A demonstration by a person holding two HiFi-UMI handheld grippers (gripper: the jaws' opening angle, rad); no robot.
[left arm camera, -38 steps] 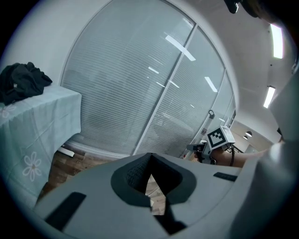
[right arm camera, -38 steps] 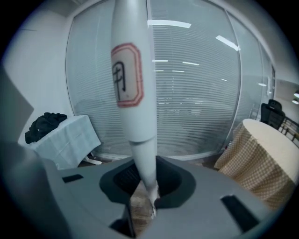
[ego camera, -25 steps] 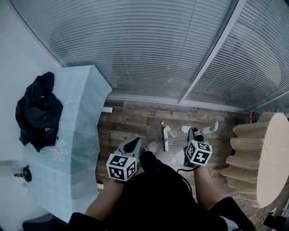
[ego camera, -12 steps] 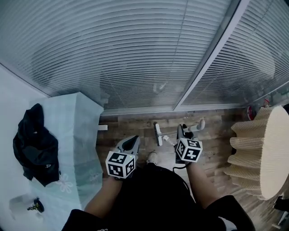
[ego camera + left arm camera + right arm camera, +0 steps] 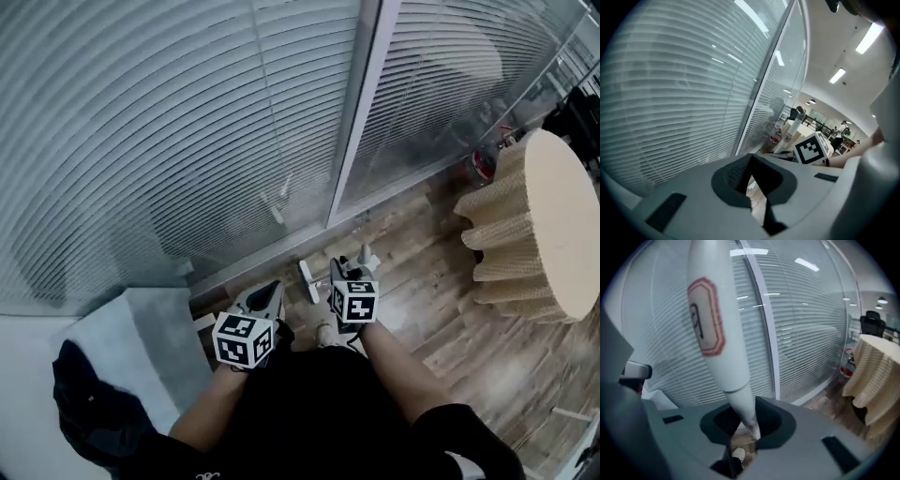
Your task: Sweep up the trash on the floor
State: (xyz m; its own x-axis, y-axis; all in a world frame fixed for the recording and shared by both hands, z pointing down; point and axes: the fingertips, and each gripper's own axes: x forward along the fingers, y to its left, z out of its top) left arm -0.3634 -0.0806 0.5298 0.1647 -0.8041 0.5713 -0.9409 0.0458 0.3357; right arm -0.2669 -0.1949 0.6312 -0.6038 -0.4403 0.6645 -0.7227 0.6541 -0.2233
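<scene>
The right gripper (image 5: 339,274) is clamped on the thin shaft of a short white broom (image 5: 307,279), just where the thick grip tapers. In the head view the broom's long axis runs crosswise in front of the person. Its brush head points to their left and its handle end to the right, above the wooden floor (image 5: 441,281) beside the blind-covered glass wall (image 5: 187,141). In the right gripper view the red-labelled grip (image 5: 712,329) rises from the jaws, leaning left. The left gripper (image 5: 267,292) has its jaws drawn together on nothing. Compared with half a second ago, the two grippers sit closer together, the broom looks shorter, and the cloth-draped round table (image 5: 553,216) has moved up and to the right in the head view.
</scene>
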